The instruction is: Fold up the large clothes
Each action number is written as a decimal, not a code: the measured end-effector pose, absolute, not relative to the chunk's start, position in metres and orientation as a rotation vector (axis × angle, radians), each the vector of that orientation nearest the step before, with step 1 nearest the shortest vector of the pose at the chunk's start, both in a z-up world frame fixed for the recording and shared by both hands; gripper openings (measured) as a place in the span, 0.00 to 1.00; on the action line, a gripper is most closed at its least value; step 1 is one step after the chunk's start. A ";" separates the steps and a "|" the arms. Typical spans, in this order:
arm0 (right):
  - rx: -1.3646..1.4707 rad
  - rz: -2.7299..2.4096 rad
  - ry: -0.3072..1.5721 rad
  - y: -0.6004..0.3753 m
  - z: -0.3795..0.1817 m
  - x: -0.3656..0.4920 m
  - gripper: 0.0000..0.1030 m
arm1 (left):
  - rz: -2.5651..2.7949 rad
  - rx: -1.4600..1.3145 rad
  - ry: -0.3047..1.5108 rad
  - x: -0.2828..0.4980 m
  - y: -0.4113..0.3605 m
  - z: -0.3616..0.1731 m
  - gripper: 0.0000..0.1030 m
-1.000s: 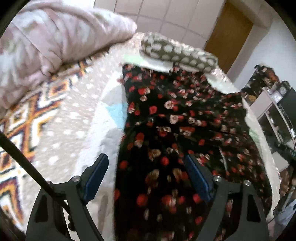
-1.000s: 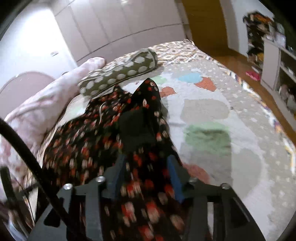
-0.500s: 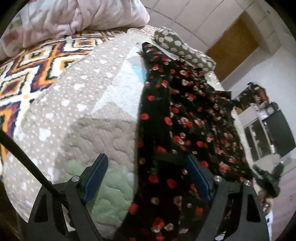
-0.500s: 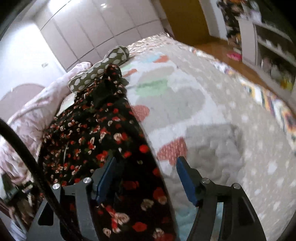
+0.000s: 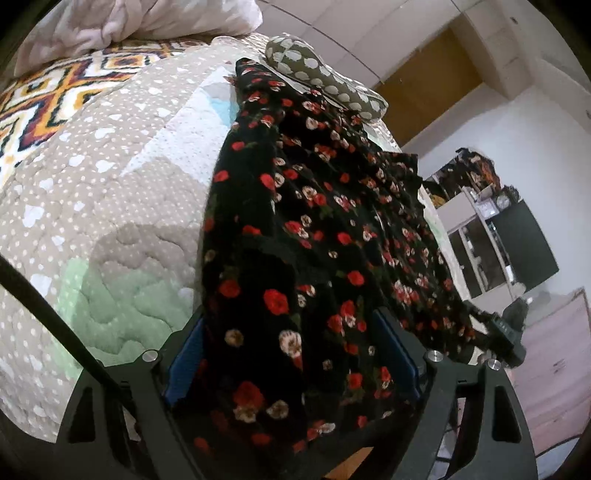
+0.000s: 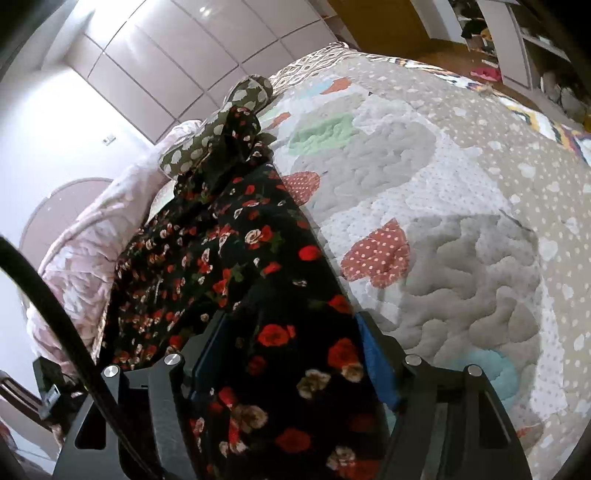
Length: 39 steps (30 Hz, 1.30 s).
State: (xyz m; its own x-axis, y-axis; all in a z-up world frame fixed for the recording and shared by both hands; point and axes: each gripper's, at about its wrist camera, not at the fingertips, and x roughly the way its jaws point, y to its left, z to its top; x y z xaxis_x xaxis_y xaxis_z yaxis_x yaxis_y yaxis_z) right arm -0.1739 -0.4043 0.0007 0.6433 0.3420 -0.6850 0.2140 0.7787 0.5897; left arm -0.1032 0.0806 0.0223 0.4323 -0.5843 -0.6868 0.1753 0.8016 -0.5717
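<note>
dress [image 5: 314, 229], black with red and cream roses, lies stretched along a quilt [image 5: 110, 192] on a bed, its far end running up to a dotted cushion [image 5: 325, 85] near the head of the bed. in the left wrist view the left gripper [image 5: 291, 354] has its blue-padded fingers [image 5: 184, 362] spread wide, one on each side of the near end of the dress; the cloth fills the gap between them and drapes over the bed edge, and the pads do not look to be pressing on it. a pink duvet [image 5: 140, 22] is bunched at the top of that view, beside a zigzag-patterned blanket [image 5: 48, 99] that lies under the quilt's far side. to the right of the bed a shelf unit [image 5: 491, 236] and a wooden door [image 5: 428, 85] show against the wall. in the right wrist view the right gripper [image 6: 291, 354] also straddles the near end of the dress [image 6: 229, 258], its jaws having just been opening, with cloth lying between the blue fingers [image 6: 376, 362] but not pinched. there the dress runs along the left side of the quilt [image 6: 443, 221], whose patches are grey, green, red-dotted and pale blue. the cushion [image 6: 221, 122] sits at the dress's far end, touching it, and the duvet [image 6: 85, 251] is heaped just beside the dress on the left. white wardrobe doors [image 6: 177, 62] stand behind the bed. a black cable [image 6: 55, 314] crosses the lower left of the right view.
</note>
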 end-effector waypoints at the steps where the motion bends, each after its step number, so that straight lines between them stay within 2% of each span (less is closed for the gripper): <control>1: 0.700 0.082 0.886 -0.404 0.000 -0.176 0.71 | -0.492 -0.437 1.023 -0.105 0.078 0.023 0.82; 13: 0.662 0.144 0.878 -0.390 -0.001 -0.208 0.71 | -0.547 -0.387 1.027 -0.121 0.067 0.023 0.82; 15: 0.655 0.150 0.879 -0.388 -0.002 -0.213 0.68 | -0.559 -0.404 1.027 -0.123 0.069 0.023 0.82; 16: 0.654 0.152 0.883 -0.388 -0.002 -0.214 0.63 | -0.570 -0.410 1.029 -0.124 0.069 0.023 0.82; 17: 0.658 0.162 0.887 -0.387 -0.002 -0.215 0.59 | -0.580 -0.411 1.031 -0.126 0.068 0.023 0.80; 21: 0.671 0.196 0.903 -0.385 -0.002 -0.217 0.47 | -0.587 -0.385 1.041 -0.134 0.065 0.021 0.61; 24: 0.680 0.220 0.913 -0.383 -0.002 -0.217 0.41 | -0.585 -0.434 1.044 -0.133 0.074 0.017 0.56; 27: 0.689 0.221 0.913 -0.383 -0.004 -0.217 0.41 | -0.583 -0.483 1.044 -0.132 0.077 0.014 0.56; 30: 0.695 0.196 0.906 -0.382 -0.006 -0.216 0.42 | -0.560 -0.525 1.030 -0.133 0.075 0.010 0.65; 33: 0.693 0.160 0.880 -0.378 -0.006 -0.219 0.42 | -0.534 -0.444 1.026 -0.136 0.064 0.015 0.65; 34: 0.693 0.147 0.872 -0.377 -0.006 -0.221 0.42 | -0.523 -0.407 1.034 -0.136 0.062 0.016 0.62; 35: 0.692 0.137 0.871 -0.376 -0.005 -0.222 0.41 | -0.500 -0.378 1.044 -0.135 0.061 0.018 0.45; 36: 0.691 0.123 0.873 -0.376 -0.004 -0.222 0.39 | -0.465 -0.337 1.068 -0.132 0.063 0.019 0.23; 38: 0.710 0.117 0.901 -0.377 -0.003 -0.222 0.22 | -0.478 -0.363 1.103 -0.124 0.073 0.020 0.17; 39: 0.730 0.127 0.909 -0.378 -0.002 -0.222 0.18 | -0.479 -0.393 1.111 -0.122 0.082 0.022 0.14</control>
